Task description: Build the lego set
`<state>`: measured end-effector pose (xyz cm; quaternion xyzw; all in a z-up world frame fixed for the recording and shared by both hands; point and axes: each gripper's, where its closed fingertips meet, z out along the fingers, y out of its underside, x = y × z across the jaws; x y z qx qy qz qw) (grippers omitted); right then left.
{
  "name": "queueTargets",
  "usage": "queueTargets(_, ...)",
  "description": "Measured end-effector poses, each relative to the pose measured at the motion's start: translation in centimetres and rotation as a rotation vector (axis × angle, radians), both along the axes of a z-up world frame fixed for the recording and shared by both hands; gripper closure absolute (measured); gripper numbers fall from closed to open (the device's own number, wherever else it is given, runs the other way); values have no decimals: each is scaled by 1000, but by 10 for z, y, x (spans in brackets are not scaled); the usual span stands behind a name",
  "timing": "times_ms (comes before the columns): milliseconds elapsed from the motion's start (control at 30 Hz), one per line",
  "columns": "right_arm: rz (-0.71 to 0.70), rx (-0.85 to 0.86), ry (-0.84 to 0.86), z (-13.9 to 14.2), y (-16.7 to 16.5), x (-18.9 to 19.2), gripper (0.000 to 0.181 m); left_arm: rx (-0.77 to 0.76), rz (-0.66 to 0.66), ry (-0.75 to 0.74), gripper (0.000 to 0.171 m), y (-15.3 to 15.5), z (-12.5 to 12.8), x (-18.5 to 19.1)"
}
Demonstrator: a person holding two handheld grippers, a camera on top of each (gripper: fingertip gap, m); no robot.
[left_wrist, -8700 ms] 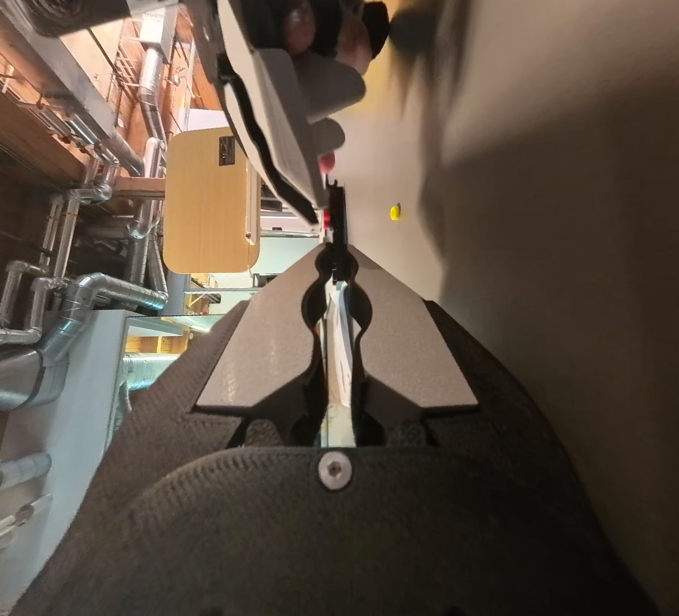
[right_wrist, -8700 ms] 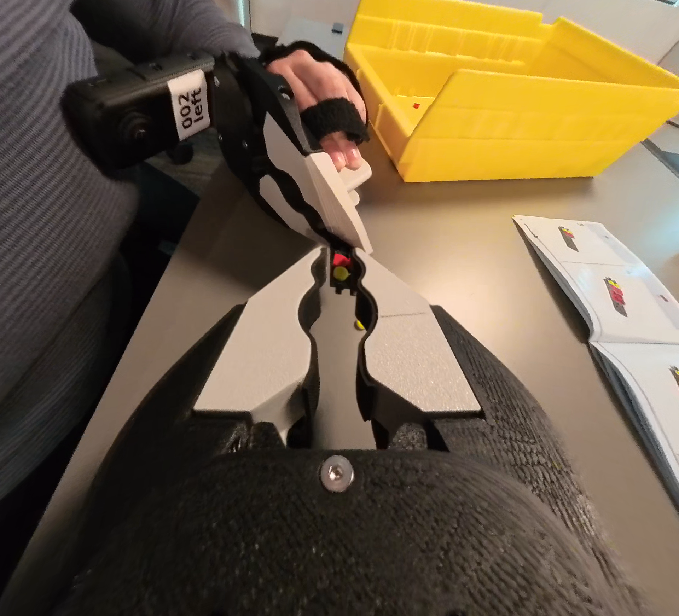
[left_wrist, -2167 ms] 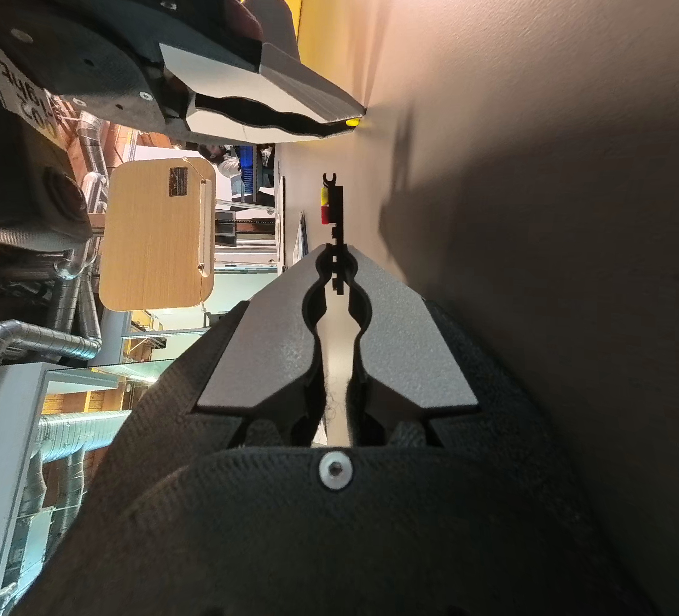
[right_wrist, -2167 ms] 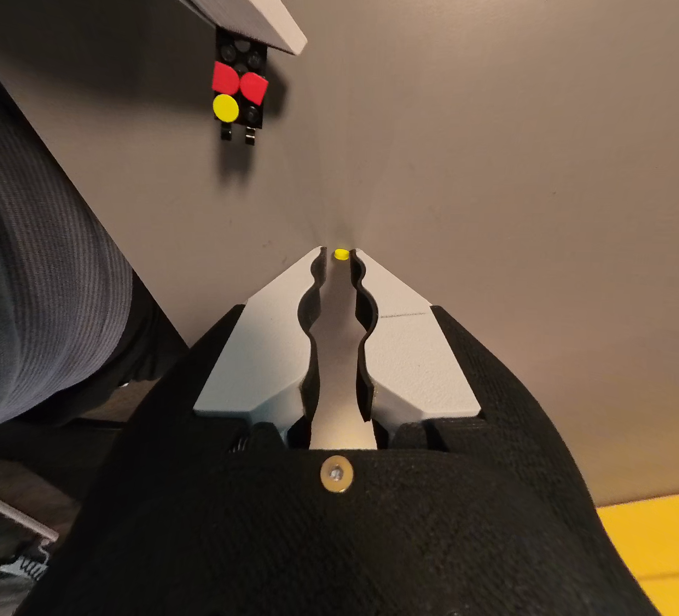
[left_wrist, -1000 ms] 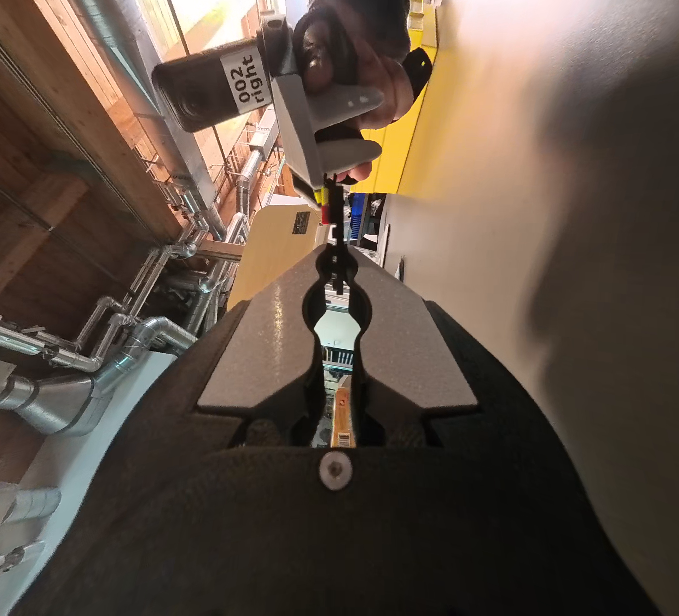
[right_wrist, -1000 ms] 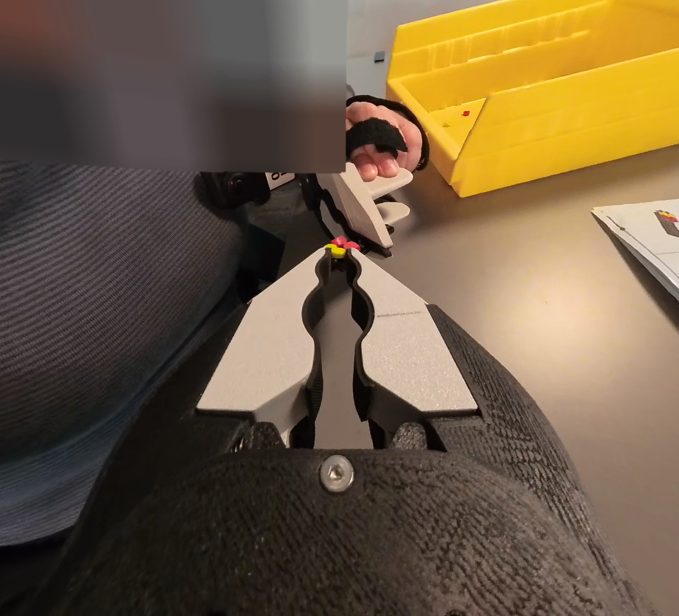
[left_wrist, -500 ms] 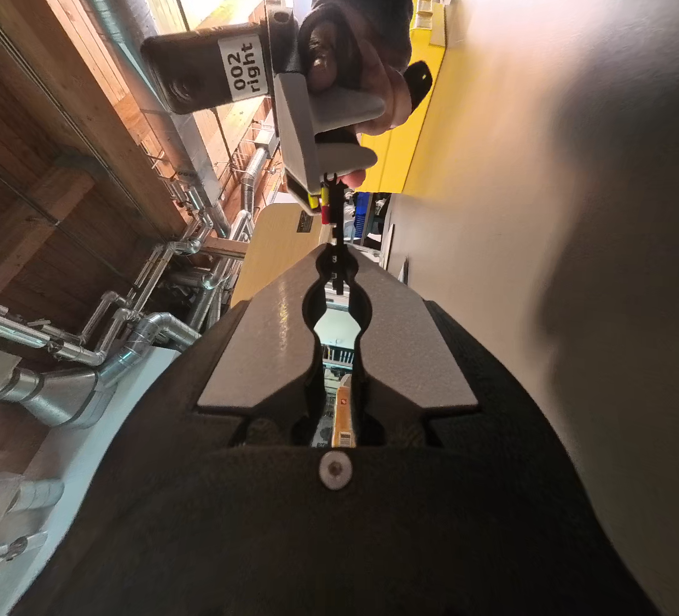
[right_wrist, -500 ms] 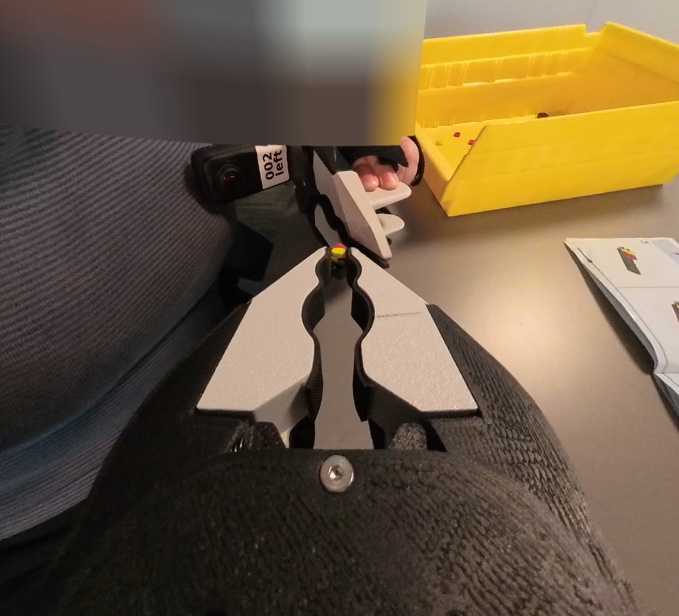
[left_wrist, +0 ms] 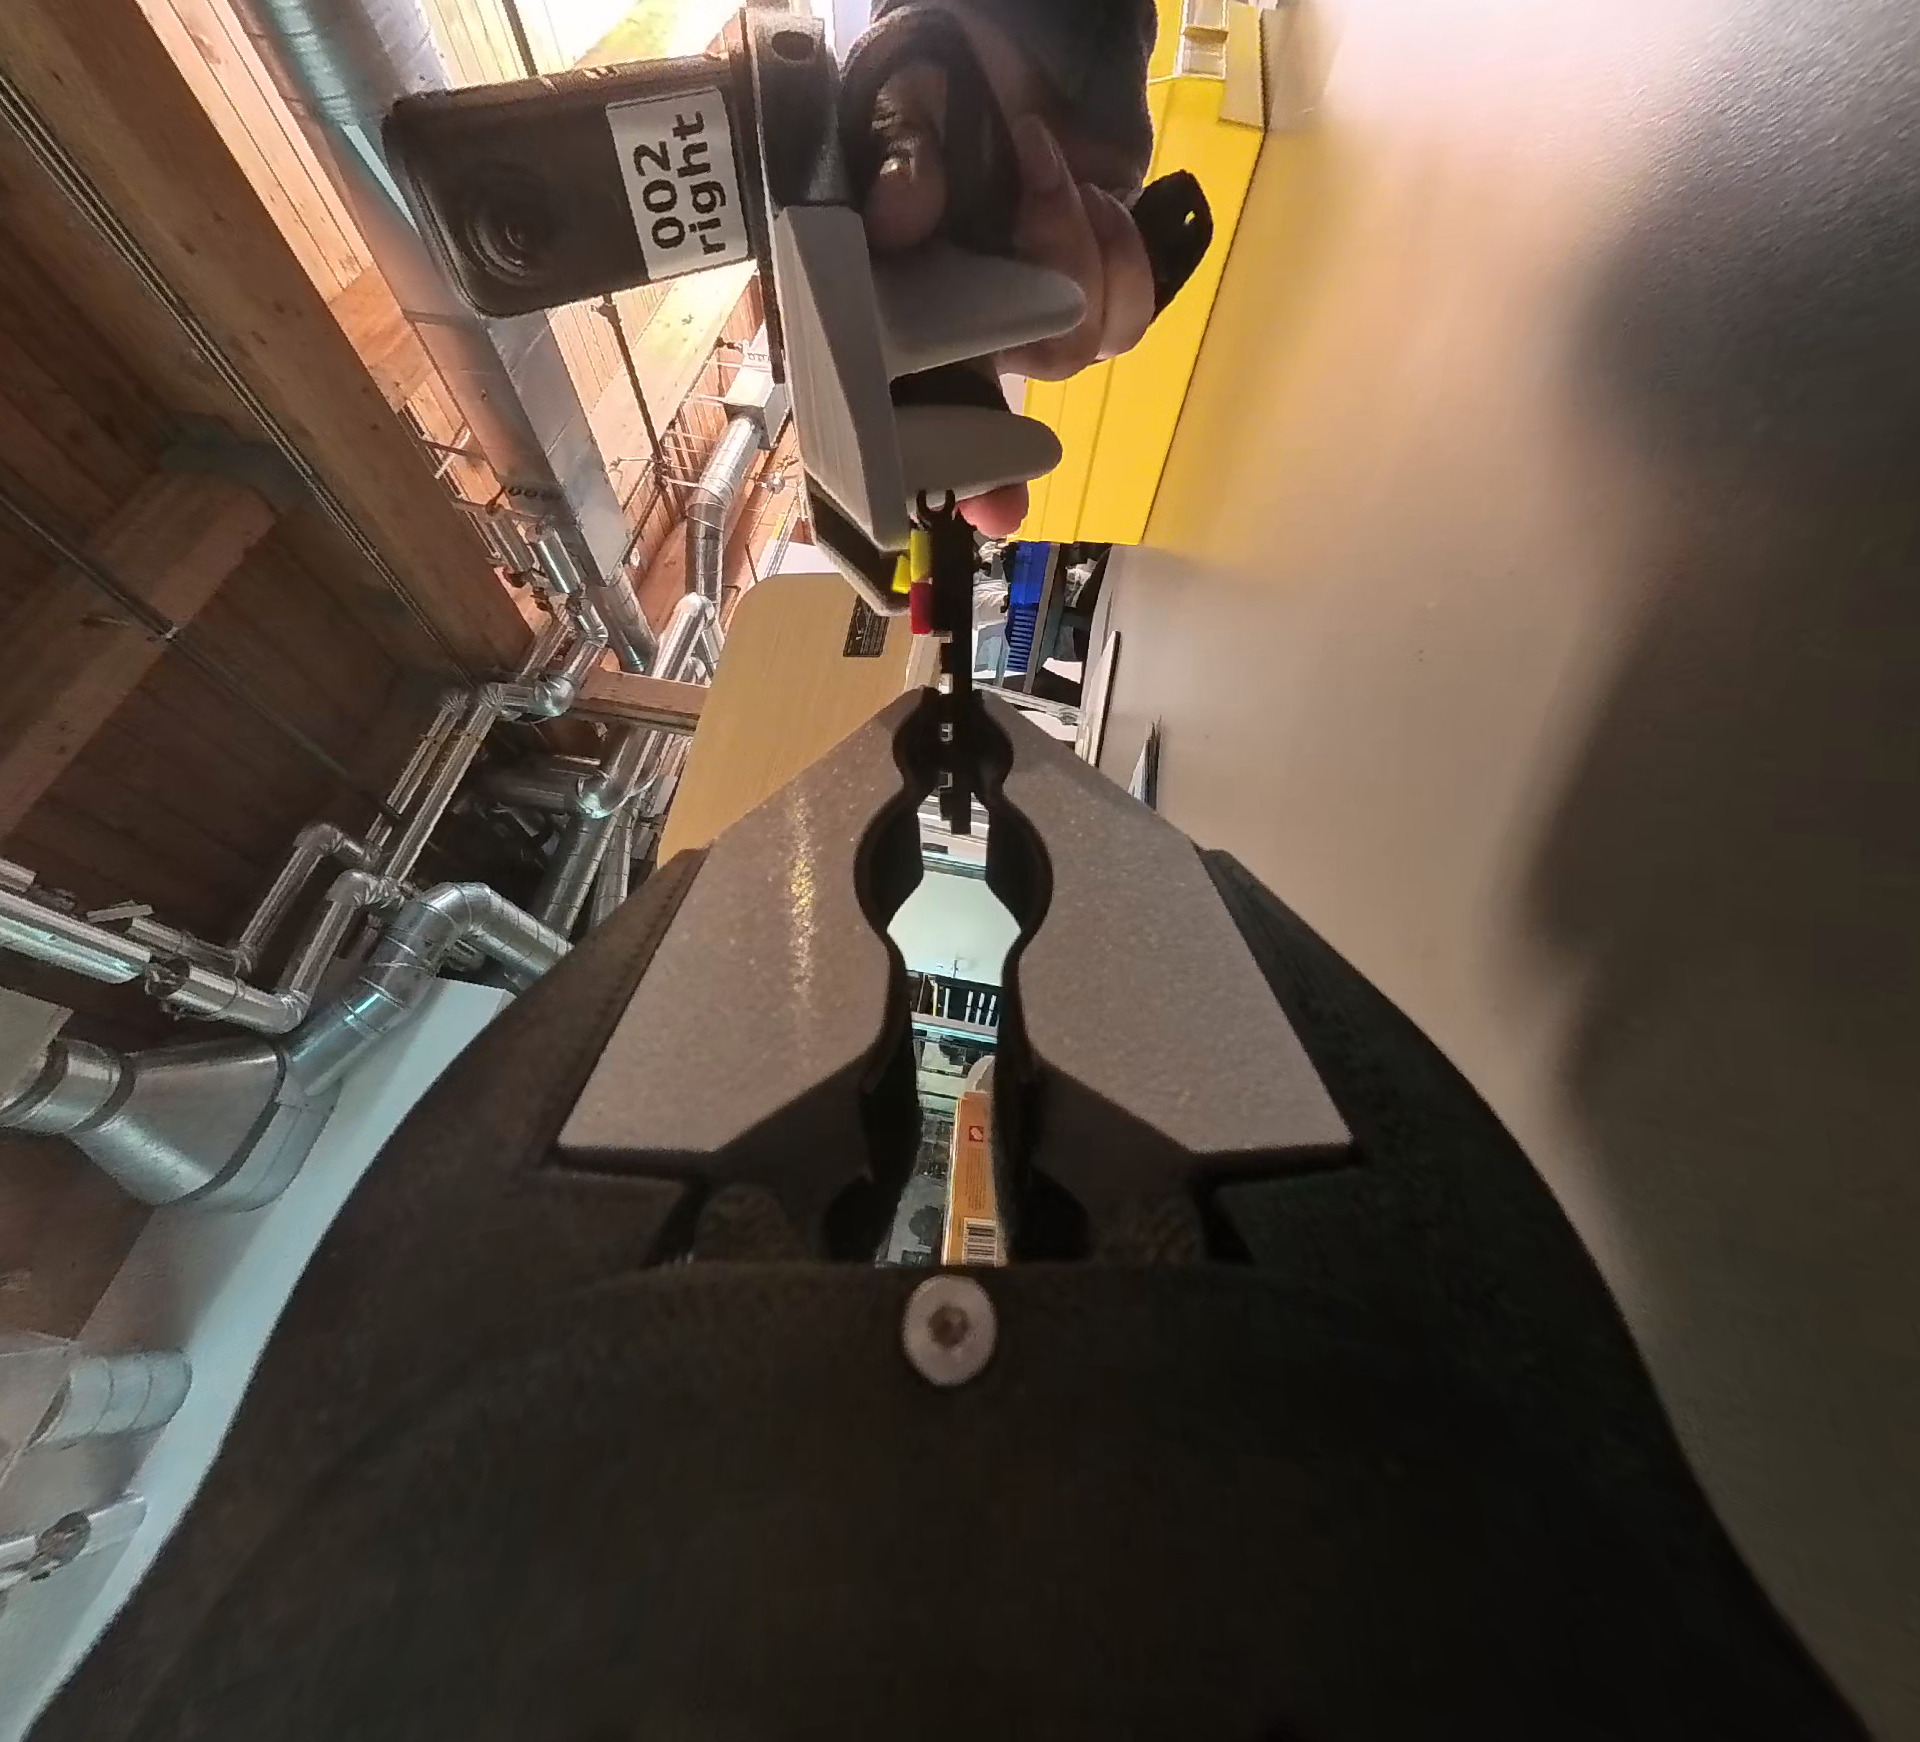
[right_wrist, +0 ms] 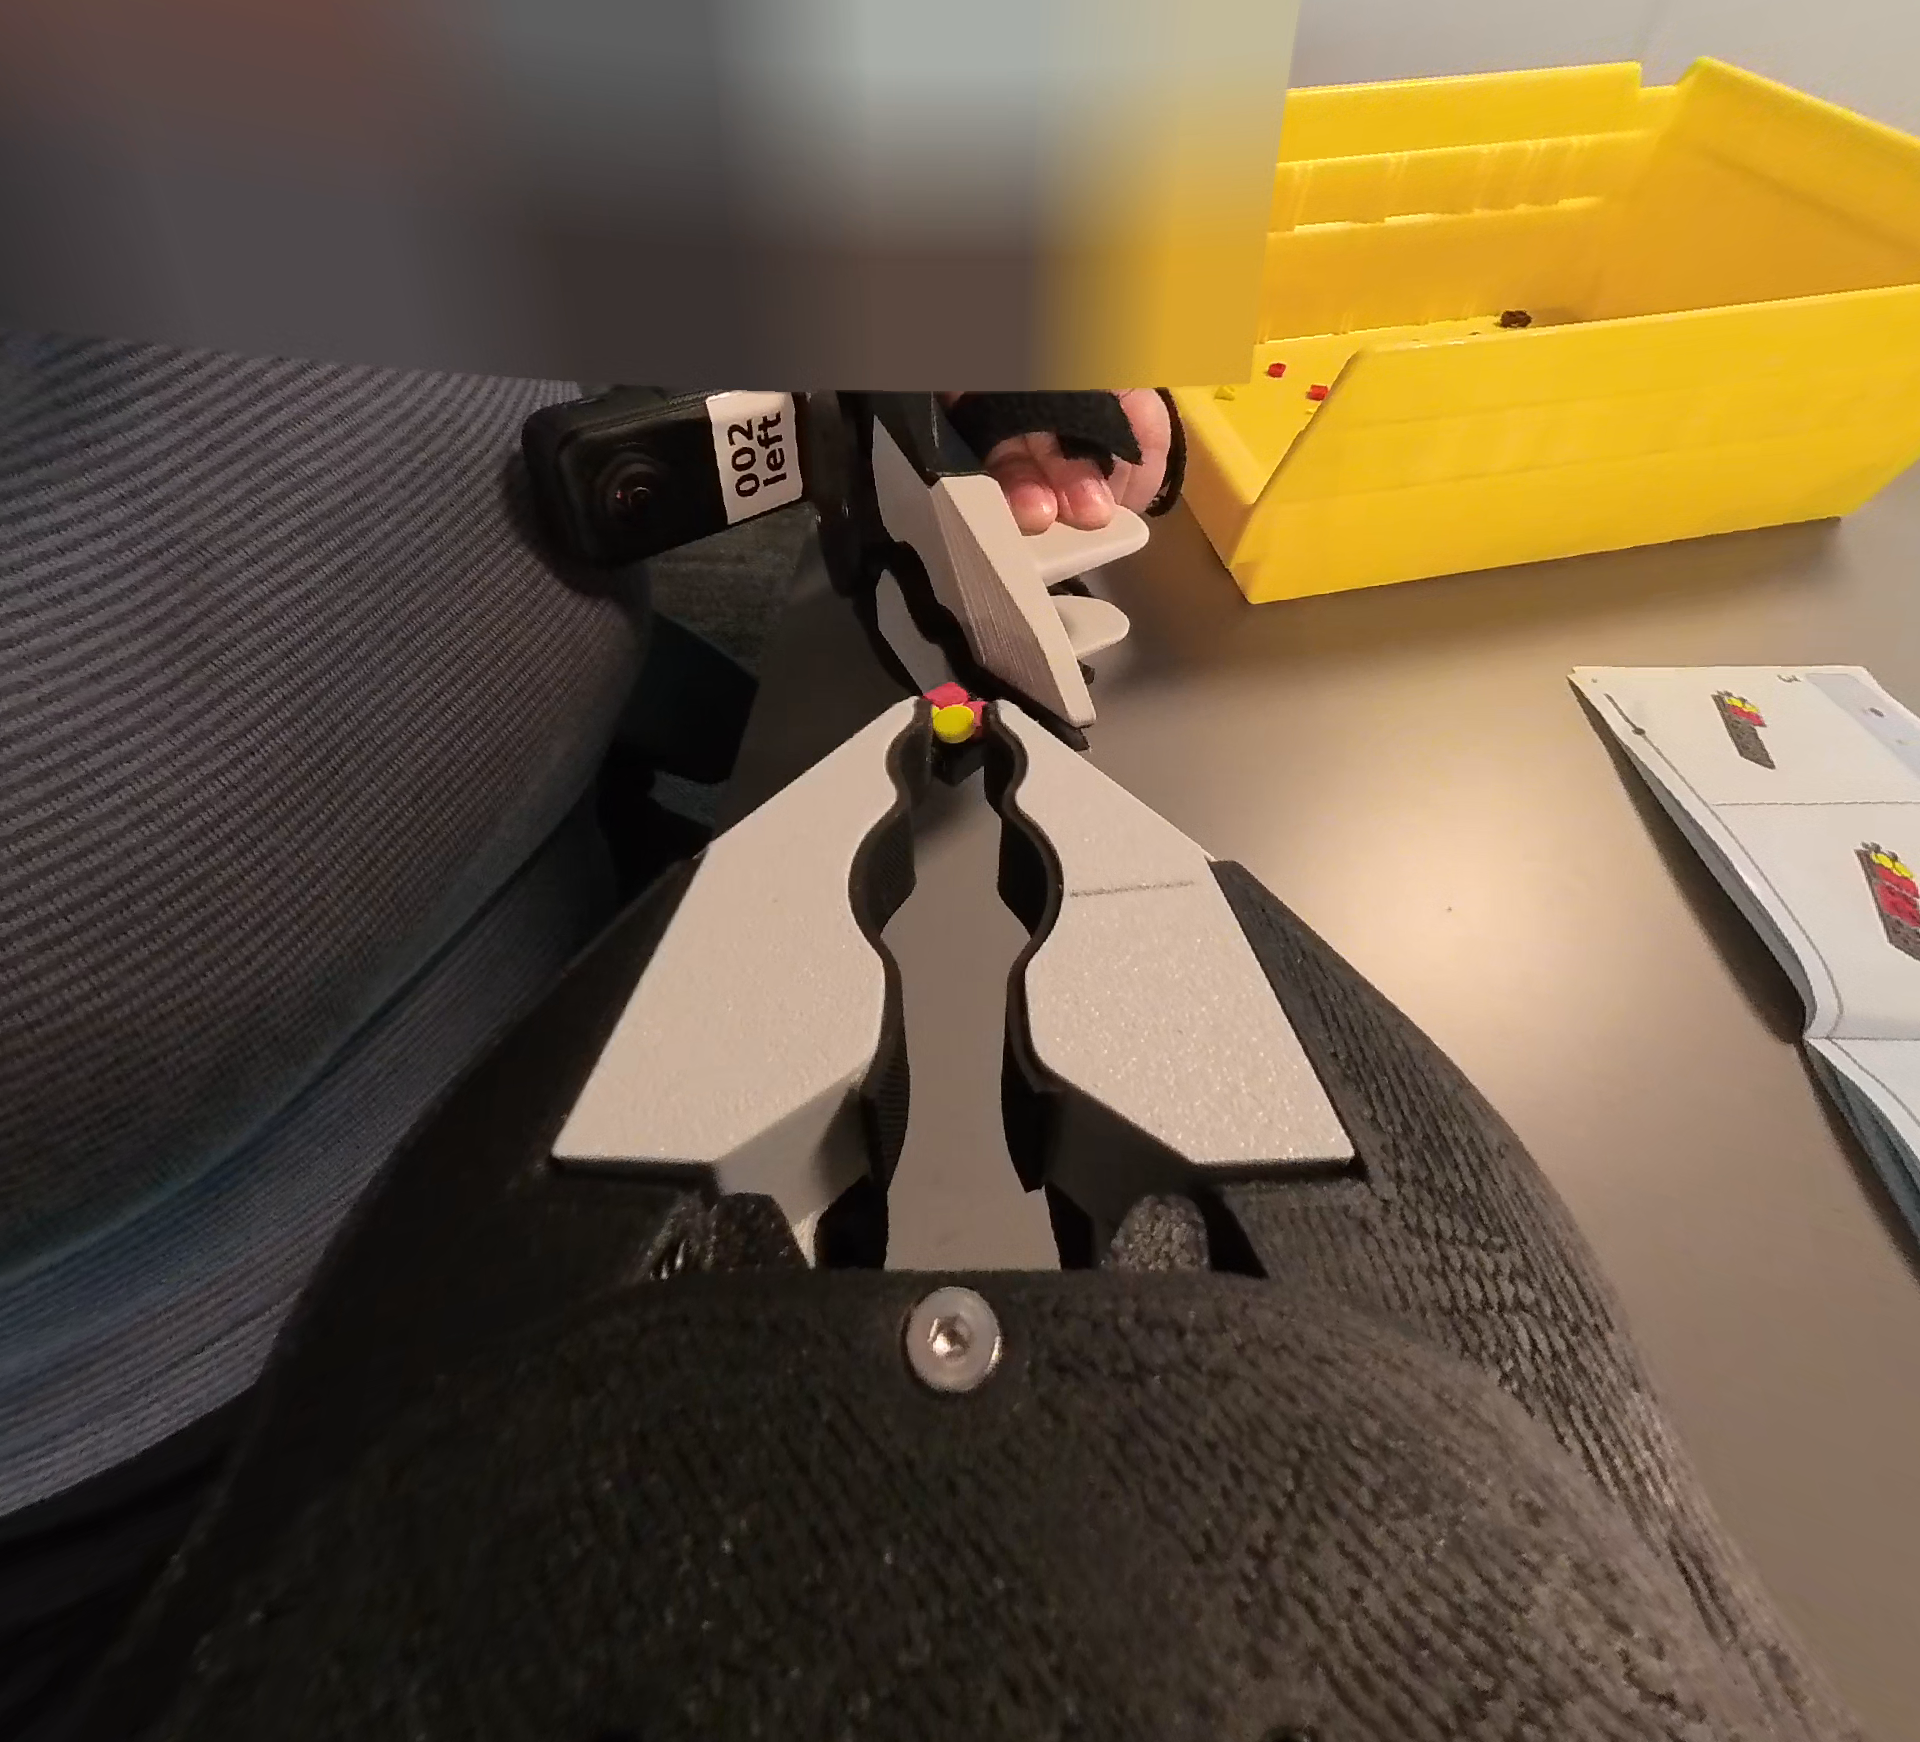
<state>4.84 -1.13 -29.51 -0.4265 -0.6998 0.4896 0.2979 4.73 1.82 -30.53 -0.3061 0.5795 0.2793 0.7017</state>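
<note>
- Your left gripper [left_wrist: 951, 716] is clamped on the black plate [left_wrist: 954, 653], which it holds edge-on above the table [left_wrist: 1558, 549].
- The plate carries red [right_wrist: 948, 695] and yellow [right_wrist: 952, 724] pieces on its face; in the left wrist view they show as small tabs on the plate's left side.
- Your right gripper [right_wrist: 954, 718] has its tips closed in around the yellow piece, at the plate's far end. From these views you cannot tell whether it grips the piece or only presses on it.
- The two grippers meet tip to tip, the right one coming at the plate from the studded side.
- The yellow bin [right_wrist: 1558, 466] sits on the table beyond the grippers, with a few small red bits inside.
- The booklet [right_wrist: 1787, 861] lies open on the table to your right, well apart from the bin.
</note>
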Motion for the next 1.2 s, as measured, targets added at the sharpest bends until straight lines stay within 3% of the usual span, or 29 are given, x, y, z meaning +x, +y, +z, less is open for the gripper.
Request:
queueTargets(167,-5,10,-4,-1,1,1,167,-3,2,1,168,0,-2,-1)
queueTargets(300,-35,142,29,-1,5,3,143,-23,14,8,168,3,-6,-3)
queueTargets(400,-103,541,101,-7,13,1,130,-35,25,14,168,4,-9,-7)
queueTargets(500,-117,1019,190,-11,11,-3,139,-45,30,20,168,8,-11,-9)
queueTargets(633,-105,1315,247,-20,8,-6,151,-53,33,21,168,11,-11,-10)
queueTargets(900,-112,1444,268,-22,13,-8,170,-64,32,32,168,12,-14,-12)
queueTargets(1200,-106,1431,237,-26,13,-7,173,-89,28,45,168,10,-18,-9)
